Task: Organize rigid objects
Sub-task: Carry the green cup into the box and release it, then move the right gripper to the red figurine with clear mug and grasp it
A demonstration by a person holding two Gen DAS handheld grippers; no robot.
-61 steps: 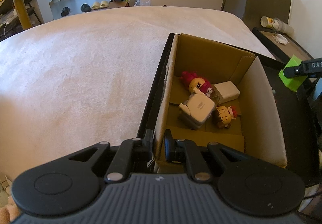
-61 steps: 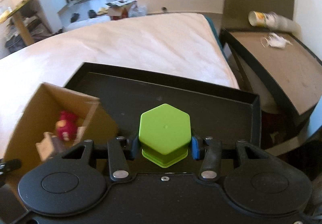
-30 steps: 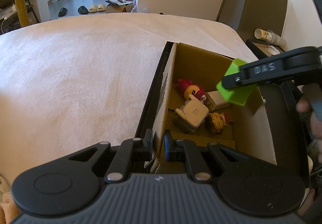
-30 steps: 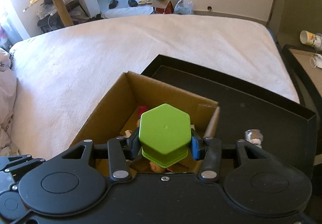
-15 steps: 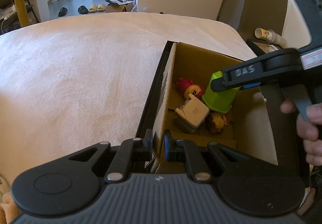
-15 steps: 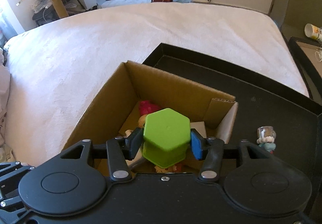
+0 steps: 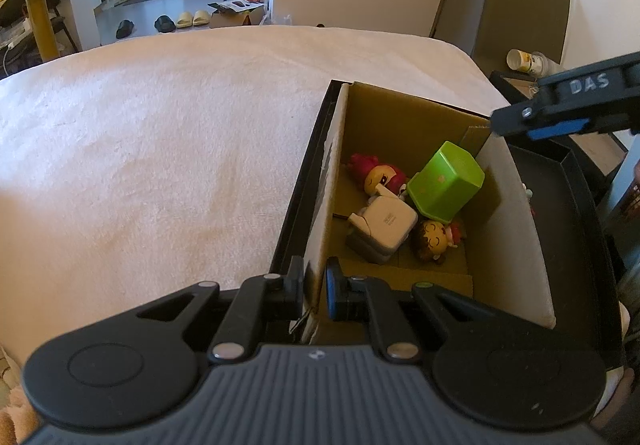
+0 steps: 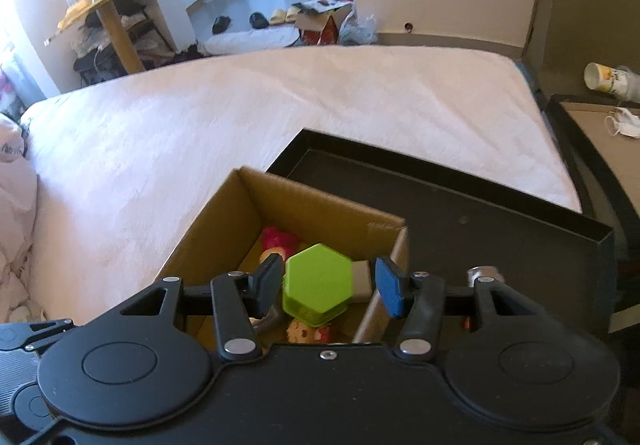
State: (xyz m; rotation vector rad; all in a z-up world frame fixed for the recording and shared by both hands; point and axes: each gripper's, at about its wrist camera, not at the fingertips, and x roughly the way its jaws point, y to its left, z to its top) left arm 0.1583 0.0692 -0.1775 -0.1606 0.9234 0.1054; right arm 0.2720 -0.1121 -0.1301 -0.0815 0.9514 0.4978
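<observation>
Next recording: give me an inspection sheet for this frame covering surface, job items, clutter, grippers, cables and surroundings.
Surface: pale blanket-covered bed; black tray on it holds the cardboard box.
Job's things: green hexagonal container lies tilted in the box on a white charger, beside a red-haired figurine and a brown-haired figurine; small figurine in the tray outside the box.
Clutter: tipped paper cup and face mask on a side table.
Grippers: left gripper shut on the box wall; right gripper open above the container, clear of it.
Cables: nothing seen.
Surroundings: slippers on the floor, doorway beyond.
</observation>
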